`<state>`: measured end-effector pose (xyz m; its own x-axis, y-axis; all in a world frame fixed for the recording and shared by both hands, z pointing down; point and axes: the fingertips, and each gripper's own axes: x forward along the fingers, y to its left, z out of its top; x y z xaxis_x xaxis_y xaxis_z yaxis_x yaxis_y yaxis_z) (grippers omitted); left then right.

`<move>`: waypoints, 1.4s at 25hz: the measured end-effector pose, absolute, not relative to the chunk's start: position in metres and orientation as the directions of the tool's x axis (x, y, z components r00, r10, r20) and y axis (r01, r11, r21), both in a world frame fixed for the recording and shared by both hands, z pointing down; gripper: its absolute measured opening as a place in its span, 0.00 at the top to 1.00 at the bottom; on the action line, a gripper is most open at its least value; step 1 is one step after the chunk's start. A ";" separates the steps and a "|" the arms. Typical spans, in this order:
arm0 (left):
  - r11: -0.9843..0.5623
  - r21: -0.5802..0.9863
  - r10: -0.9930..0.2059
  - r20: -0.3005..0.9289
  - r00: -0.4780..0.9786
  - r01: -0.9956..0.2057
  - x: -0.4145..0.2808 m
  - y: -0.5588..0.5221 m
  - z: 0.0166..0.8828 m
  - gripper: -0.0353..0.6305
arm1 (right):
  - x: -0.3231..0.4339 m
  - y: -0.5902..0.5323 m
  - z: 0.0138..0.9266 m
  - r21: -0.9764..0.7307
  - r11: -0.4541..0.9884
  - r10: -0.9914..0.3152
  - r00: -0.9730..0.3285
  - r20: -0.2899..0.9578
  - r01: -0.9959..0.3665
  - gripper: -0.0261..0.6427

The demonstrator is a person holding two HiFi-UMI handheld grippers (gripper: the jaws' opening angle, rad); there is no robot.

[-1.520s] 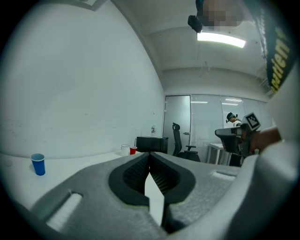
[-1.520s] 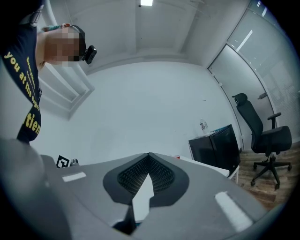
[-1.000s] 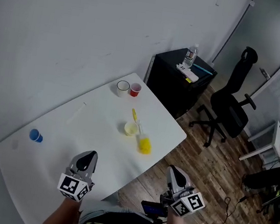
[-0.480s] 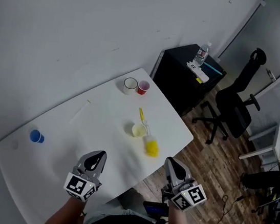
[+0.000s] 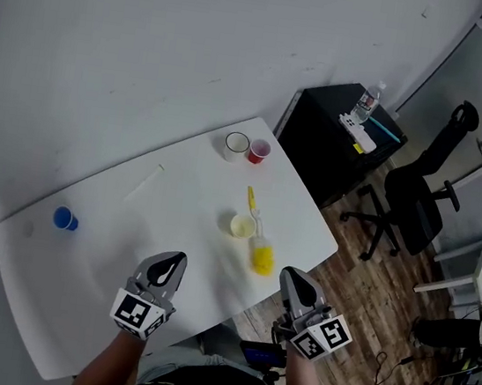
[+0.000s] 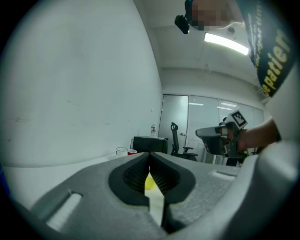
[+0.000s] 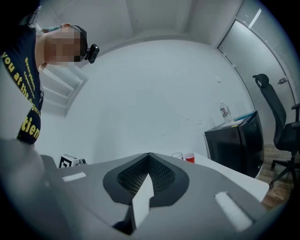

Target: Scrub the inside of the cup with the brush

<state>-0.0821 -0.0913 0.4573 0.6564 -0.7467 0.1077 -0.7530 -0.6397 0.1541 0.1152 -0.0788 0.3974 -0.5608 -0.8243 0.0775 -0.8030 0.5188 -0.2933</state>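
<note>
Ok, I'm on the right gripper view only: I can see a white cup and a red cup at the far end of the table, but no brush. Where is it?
Observer: The head view shows the brush lying on the table right beside a yellow cup. It is nearer to you than the white cup and the red cup, toward the table's right edge.
Operator: Is the left gripper carrying anything?
Observer: No. The left gripper hangs over the table's near side, jaws shut on nothing.
Operator: Any other cups?
Observer: One blue cup stands alone at the table's left end.
</note>
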 end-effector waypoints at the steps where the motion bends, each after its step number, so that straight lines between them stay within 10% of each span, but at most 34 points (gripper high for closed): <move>1: -0.635 0.153 -0.750 0.110 0.652 -0.757 -0.079 -0.092 0.457 0.94 | 0.118 -0.080 0.399 -0.296 0.524 -0.819 -0.568 0.080 -0.798 0.96; 35: -0.697 0.172 -0.681 0.148 0.718 -0.696 -0.004 -0.128 0.482 0.84 | 0.169 -0.119 0.430 -0.349 0.558 -0.780 -0.620 0.091 -0.753 0.96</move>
